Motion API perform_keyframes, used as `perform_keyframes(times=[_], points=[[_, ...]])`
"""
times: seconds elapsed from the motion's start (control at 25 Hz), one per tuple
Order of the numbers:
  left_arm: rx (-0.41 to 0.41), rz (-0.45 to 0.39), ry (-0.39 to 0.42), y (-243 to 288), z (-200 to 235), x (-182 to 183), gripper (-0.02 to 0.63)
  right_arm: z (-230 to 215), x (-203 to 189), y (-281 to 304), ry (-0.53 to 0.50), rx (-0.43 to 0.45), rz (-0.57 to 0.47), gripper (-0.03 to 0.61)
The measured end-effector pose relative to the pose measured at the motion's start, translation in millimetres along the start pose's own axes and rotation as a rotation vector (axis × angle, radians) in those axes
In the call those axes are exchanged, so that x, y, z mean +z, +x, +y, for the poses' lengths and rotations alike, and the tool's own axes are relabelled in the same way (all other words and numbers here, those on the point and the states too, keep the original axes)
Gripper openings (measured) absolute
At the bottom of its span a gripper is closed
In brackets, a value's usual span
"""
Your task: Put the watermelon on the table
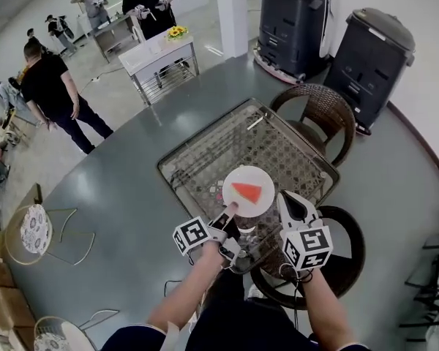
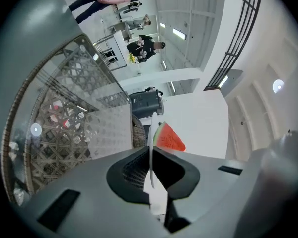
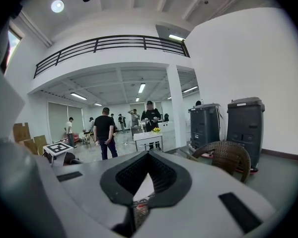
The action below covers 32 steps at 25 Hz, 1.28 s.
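Observation:
A red wedge of watermelon (image 1: pixel 247 191) lies on a small white plate (image 1: pixel 238 178) above the near part of a glass-topped wicker table (image 1: pixel 197 159). My left gripper (image 1: pixel 230 209) is shut on the plate's near rim. In the left gripper view the plate (image 2: pixel 152 133) shows edge-on between the pads, with the watermelon (image 2: pixel 168 138) on its right face and the table (image 2: pixel 64 113) to the left. My right gripper (image 1: pixel 285 196) hovers just right of the plate, shut and empty. Its tips (image 3: pixel 148 155) meet in the right gripper view.
Two wicker chairs stand by the table, one at the far right (image 1: pixel 318 112) and one under my right hand (image 1: pixel 340 232). Two black bins (image 1: pixel 296 20) stand behind. Several people and a white table with flowers (image 1: pixel 161 50) are farther off.

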State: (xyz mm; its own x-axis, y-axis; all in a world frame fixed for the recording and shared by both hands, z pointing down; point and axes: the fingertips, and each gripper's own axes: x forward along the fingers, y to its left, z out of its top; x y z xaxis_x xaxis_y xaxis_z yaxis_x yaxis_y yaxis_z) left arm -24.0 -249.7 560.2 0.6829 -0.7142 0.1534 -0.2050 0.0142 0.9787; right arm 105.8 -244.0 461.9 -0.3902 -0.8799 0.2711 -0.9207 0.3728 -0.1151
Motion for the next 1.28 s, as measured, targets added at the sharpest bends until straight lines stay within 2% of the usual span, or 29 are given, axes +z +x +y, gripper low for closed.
perform_keyframes(times=[0.24,0.4,0.72,1.28], points=[[0.012,0.098,0.033,43.0,41.9,18.6,0.014,-21.7,-6.5,26.8,0.0,-0.076,0.038,0.002],[0.024,0.146,0.009,64.7,72.9,25.5,0.014,-29.7,-10.4,41.3,-0.013,-0.107,0.065,0.002],[0.024,0.164,-0.057,99.0,113.8,37.1,0.014,-43.5,-28.2,59.5,0.028,-0.138,0.135,0.002],[0.144,0.201,-0.069,122.9,167.2,41.6,0.014,-56.1,-52.2,69.0,0.074,-0.202,0.197,0.002]])
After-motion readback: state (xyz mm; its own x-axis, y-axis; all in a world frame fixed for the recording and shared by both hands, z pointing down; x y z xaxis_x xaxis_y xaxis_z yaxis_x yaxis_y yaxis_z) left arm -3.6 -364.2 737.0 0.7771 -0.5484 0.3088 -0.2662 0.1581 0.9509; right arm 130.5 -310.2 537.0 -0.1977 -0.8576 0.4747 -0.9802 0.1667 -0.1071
